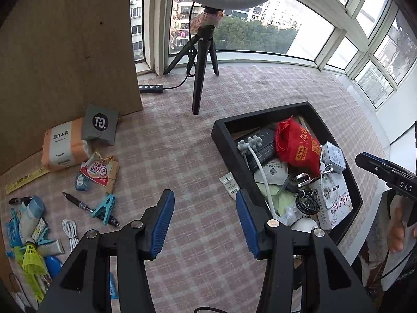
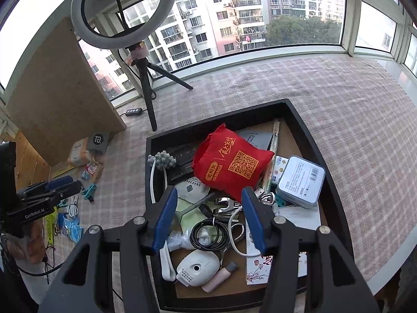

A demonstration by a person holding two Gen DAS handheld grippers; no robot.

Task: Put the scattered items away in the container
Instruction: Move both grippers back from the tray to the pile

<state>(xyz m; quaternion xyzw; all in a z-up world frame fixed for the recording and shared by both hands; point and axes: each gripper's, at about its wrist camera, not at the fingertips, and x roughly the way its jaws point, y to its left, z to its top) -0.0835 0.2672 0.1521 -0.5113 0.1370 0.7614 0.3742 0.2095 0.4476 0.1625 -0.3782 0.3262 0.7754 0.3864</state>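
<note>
A black tray (image 1: 224, 140) (image 2: 315, 135) on the checked cloth holds a red bag (image 1: 297, 143) (image 2: 232, 167), a grey tin (image 2: 301, 181), cables and several small items. Scattered items lie at the left: an orange tissue pack (image 1: 61, 148), a grey packet (image 1: 100, 124), a coffee sachet (image 1: 97, 169), a pen (image 1: 88, 208), a blue clip (image 1: 105, 207), a white cable (image 1: 70, 230), a shuttlecock (image 1: 31, 258). A white sachet (image 1: 229, 184) lies beside the tray. My left gripper (image 1: 205, 221) is open and empty above the cloth. My right gripper (image 2: 208, 220) is open and empty above the tray.
A ring light on a black tripod (image 1: 200, 78) (image 2: 148, 91) stands at the back with its cable and switch (image 1: 151, 88). A brown board (image 1: 65, 52) leans at the left. Windows bound the far side. The right gripper also shows in the left wrist view (image 1: 385, 172).
</note>
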